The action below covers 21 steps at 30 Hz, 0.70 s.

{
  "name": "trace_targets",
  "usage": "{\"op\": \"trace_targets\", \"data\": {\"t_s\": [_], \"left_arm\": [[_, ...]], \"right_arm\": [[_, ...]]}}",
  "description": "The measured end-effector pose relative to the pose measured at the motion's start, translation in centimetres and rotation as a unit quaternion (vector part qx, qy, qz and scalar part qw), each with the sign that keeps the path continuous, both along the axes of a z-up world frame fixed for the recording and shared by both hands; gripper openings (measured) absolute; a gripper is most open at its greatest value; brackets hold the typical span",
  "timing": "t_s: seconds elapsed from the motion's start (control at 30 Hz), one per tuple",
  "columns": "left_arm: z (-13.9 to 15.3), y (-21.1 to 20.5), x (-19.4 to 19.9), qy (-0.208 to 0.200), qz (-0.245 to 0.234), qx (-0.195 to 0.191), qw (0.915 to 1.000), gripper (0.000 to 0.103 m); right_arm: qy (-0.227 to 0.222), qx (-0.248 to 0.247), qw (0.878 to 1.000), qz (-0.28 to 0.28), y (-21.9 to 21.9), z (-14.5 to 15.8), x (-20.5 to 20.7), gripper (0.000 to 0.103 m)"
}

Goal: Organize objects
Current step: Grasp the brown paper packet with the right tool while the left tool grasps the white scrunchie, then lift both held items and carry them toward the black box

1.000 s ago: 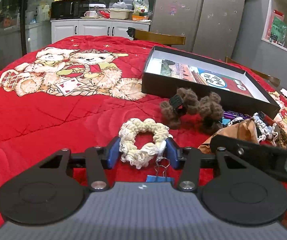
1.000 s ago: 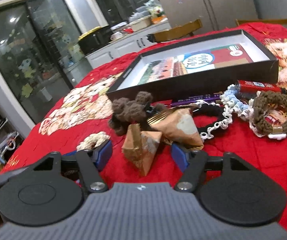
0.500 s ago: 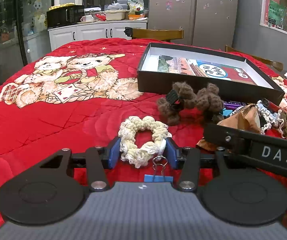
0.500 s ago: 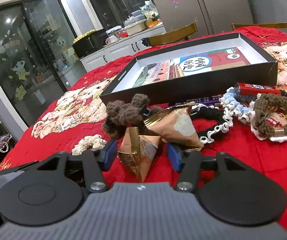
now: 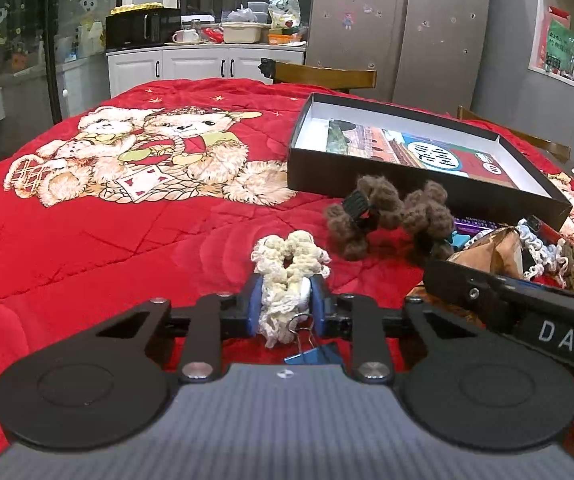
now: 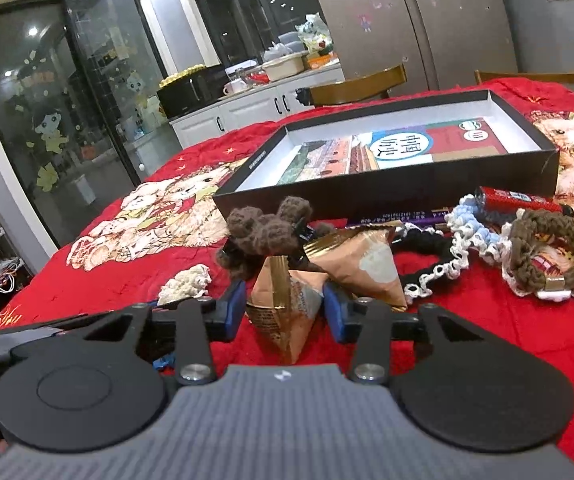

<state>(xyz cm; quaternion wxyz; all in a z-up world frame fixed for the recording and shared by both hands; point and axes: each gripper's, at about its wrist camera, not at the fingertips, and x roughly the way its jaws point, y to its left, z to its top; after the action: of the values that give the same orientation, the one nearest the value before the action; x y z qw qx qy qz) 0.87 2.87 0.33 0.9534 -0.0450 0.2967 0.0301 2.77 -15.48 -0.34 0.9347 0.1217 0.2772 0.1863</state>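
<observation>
With its jaws just closing, the left gripper (image 5: 285, 300) squeezed the cream scrunchie (image 5: 287, 272) and the right gripper (image 6: 284, 307) pinched the brown packet (image 6: 287, 308); both wanted lifting straight, clear of the box (image 5: 371, 178) wall.

Bright red quilt (image 5: 127, 232) with a cream-and-tan teddy bear print, plus a black box (image 6: 387, 196) that's white inside. Cream crochet scrunchie (image 5: 287, 264), fuzzy brown one (image 6: 267, 232), and a brown-gold snack packet (image 6: 287, 304)

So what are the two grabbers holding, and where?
The left gripper squeezes the near end of the cream crocheted scrunchie. The right gripper has closed around the brown triangular packet, gripping its sides.
</observation>
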Motion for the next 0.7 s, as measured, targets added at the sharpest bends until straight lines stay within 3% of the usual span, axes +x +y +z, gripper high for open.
{"op": "trace_targets", "data": {"t_s": [0.3,0.7], "left_arm": [[-0.01,0.7,-0.13,-0.005,-0.003,-0.027,0.9996,0.028],[0.19,0.68,-0.45,-0.016,0.003,-0.025,0.9996,0.024]], "right_arm": [[-0.002,0.018,1.0,-0.006,-0.54,0.03,0.0,0.046],[-0.019,0.021,1.0,0.005,-0.6,0.14,-0.55,0.046]]}}
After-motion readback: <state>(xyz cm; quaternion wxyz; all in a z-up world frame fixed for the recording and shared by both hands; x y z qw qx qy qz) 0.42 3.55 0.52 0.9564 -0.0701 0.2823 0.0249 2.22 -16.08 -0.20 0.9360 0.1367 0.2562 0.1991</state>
